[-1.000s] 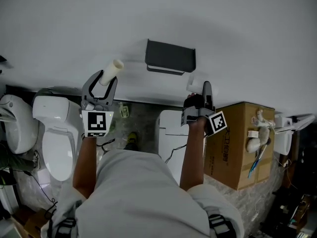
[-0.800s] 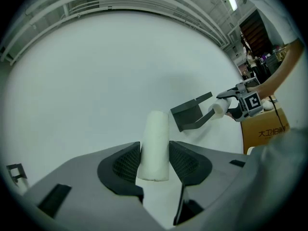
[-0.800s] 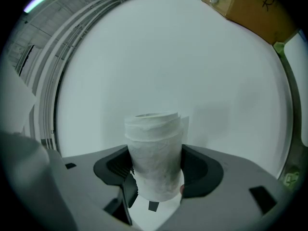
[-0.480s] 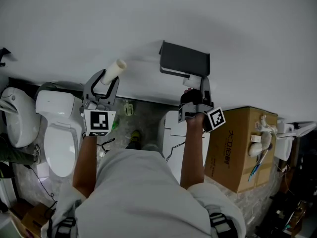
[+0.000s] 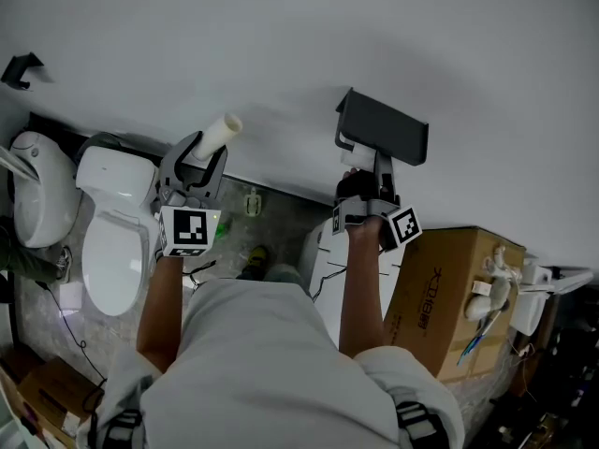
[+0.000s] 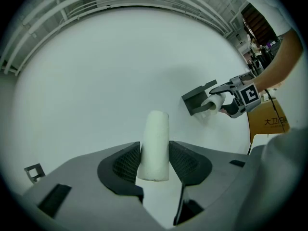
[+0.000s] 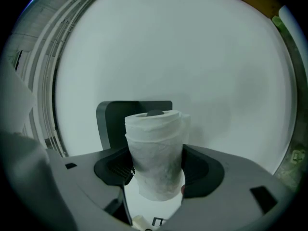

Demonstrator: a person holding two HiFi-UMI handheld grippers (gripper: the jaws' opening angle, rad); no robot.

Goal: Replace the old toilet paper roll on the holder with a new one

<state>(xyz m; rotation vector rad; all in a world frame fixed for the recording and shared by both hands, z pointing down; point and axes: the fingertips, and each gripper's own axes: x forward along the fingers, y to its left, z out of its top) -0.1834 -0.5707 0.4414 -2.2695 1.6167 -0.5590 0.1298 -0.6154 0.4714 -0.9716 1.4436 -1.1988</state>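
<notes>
Now, left tool [image 6: 155, 154]: we grip spent roll [image 6: 156, 129], parked away left.
Right tool [image 7: 157, 170]: clamps new roll [image 7: 155, 134] by holder [image 7: 111, 117], likely for loading.

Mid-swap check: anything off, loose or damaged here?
Nothing spilled or broken. The left gripper holds the thin old roll; the right gripper holds the new roll up at the wall holder. Only oddity: the new roll's outer wrap looks loose and rumpled.

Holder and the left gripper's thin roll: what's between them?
Only bare wall lies between the thin roll and the holder. This is clearest in the left gripper view.
</notes>
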